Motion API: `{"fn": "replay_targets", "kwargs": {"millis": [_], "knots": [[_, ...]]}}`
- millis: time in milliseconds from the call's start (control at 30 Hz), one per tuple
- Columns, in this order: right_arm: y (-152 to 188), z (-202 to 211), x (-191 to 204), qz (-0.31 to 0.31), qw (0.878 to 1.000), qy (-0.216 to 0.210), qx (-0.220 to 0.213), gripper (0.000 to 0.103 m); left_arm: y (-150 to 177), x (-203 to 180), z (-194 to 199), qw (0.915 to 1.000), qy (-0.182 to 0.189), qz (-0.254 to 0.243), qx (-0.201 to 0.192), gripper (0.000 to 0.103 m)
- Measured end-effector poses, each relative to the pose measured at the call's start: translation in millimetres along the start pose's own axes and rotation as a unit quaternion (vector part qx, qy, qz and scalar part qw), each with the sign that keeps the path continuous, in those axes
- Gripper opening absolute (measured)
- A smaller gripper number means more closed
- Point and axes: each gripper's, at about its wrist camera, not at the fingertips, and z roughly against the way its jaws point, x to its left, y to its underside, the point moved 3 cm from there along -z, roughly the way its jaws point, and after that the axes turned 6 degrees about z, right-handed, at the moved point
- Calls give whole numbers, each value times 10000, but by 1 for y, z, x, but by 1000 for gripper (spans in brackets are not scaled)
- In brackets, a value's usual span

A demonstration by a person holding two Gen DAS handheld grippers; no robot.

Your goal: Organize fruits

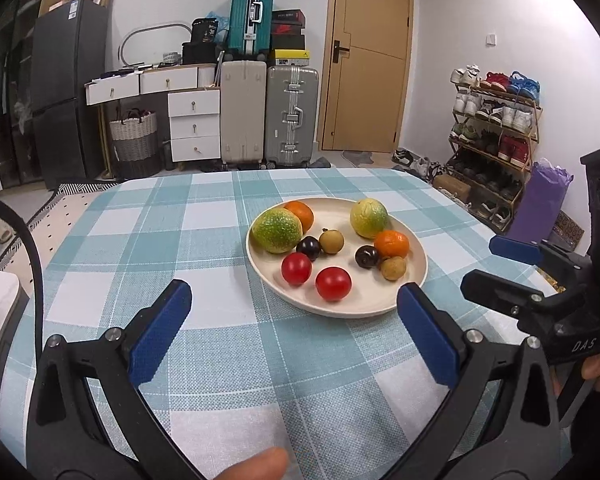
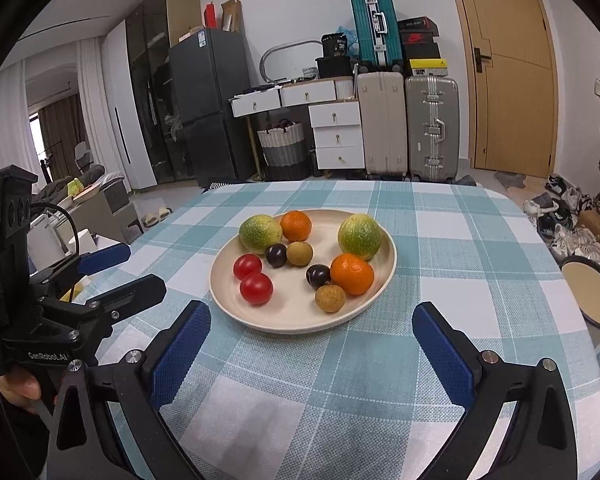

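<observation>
A cream plate (image 1: pixel 380 307) (image 2: pixel 292 320) sits on the checked tablecloth. It holds two green-yellow citrus fruits (image 1: pixel 278 230) (image 2: pixel 359 236), two oranges (image 1: pixel 392 243) (image 2: pixel 352 273), two red tomatoes (image 1: pixel 333 283) (image 2: pixel 256 288), two dark plums (image 1: pixel 367 256) (image 2: pixel 318 275) and two brown longans (image 1: pixel 393 267) (image 2: pixel 330 298). My left gripper (image 1: pixel 294 294) is open and empty, just short of the plate's near left edge; it also shows at the left of the right wrist view (image 2: pixel 134 268). My right gripper (image 2: pixel 312 314) is open and empty at the plate's near edge; it shows at the right of the left wrist view (image 1: pixel 496 264).
The round table with the teal and white checked cloth (image 1: pixel 204 240) (image 2: pixel 460 264) drops off on all sides. A round stool (image 2: pixel 592 296) stands to the right of the table. Suitcases (image 1: pixel 268 112), drawers and a shoe rack (image 1: pixel 496 136) stand beyond.
</observation>
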Motion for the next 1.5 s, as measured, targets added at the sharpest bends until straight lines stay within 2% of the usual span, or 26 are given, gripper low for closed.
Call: {"fn": "replay_targets", "kwargs": {"millis": [200, 433, 1500], "knots": [[0, 8, -4, -19, 9995, 34, -318, 103, 4, 7, 2, 9999, 26, 129, -92, 103], [-1, 10, -6, -76, 9990, 24, -446, 103, 5, 8, 2, 9998, 32, 164, -117, 103], [0, 14, 0, 22, 9986, 71, -524, 103, 5, 3, 4, 9999, 29, 82, -145, 103]]}}
